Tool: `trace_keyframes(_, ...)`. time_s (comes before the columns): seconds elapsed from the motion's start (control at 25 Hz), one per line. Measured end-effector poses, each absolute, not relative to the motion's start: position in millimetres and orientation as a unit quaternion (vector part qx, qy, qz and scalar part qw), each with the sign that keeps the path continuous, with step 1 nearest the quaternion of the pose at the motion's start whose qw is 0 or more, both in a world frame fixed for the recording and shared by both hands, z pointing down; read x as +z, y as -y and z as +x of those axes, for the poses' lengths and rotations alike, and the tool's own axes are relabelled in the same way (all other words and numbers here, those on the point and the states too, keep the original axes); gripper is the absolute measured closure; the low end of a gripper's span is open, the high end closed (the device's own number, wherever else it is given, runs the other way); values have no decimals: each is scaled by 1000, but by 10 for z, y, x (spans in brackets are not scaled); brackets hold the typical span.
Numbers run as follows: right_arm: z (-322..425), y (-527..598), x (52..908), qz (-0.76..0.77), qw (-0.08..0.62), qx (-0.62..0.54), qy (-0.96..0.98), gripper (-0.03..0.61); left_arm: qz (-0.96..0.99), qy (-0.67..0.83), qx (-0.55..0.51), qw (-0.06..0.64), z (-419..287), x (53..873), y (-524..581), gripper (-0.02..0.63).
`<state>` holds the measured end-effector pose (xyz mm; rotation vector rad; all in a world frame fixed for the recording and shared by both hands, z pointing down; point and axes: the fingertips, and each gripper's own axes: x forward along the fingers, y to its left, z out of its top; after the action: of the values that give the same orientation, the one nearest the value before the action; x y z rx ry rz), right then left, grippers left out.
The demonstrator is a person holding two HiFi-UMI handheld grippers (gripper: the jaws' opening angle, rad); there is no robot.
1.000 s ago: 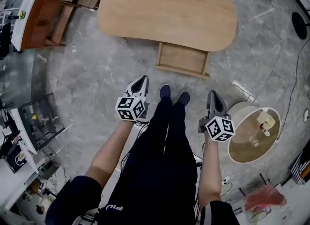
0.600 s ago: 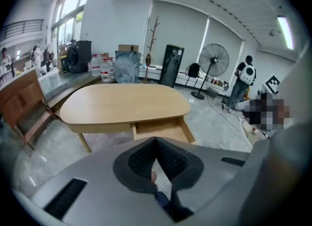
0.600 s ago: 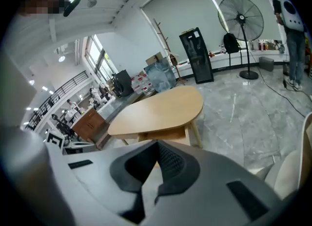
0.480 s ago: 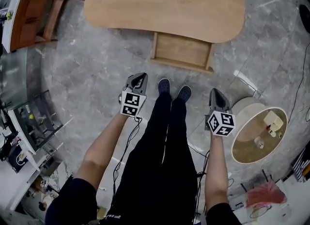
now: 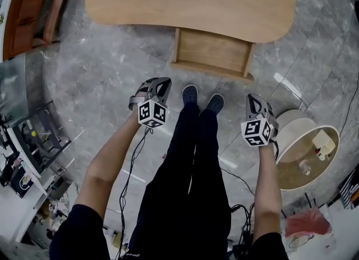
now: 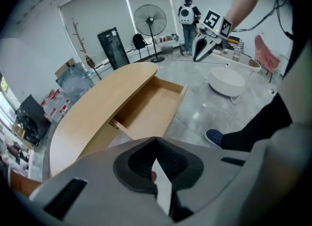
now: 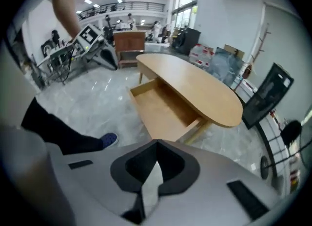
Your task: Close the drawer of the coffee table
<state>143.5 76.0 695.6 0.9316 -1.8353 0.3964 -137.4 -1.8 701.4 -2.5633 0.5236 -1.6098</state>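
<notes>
Rolled since earlier: left gripper (image 5: 161, 81), right gripper (image 5: 253, 98) | jaws pressed together, empty | angled down

- Grey left gripper (image 5: 161, 83) and right gripper (image 5: 254, 98), each bearing a black-and-white marker cube (image 5: 152, 113).
- Black trousers (image 5: 190, 175), dark blue shoes (image 5: 190, 93).
- Dark short sleeves (image 5: 78, 233).

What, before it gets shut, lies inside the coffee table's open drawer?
The light wooden drawer shows only a bare bottom; its rear is hidden under the oval wooden tabletop.
</notes>
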Motion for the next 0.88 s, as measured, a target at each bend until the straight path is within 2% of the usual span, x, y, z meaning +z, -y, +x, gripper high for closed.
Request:
trace_keyframes(0.16,1485,-810,7293,312,564,106,757,552,-820,-130,-550,84,-1425,7316,56,589)
trace_keyframes(0.36,1645,-843,7670,277,606,86,741,552,-808,-117,-566,115,-1463,7588,175,589)
trace_keyframes(0.88,1661,-821,7949,273,621,76,731,551,-794,-104,-584,134,-1671,8009,218,588)
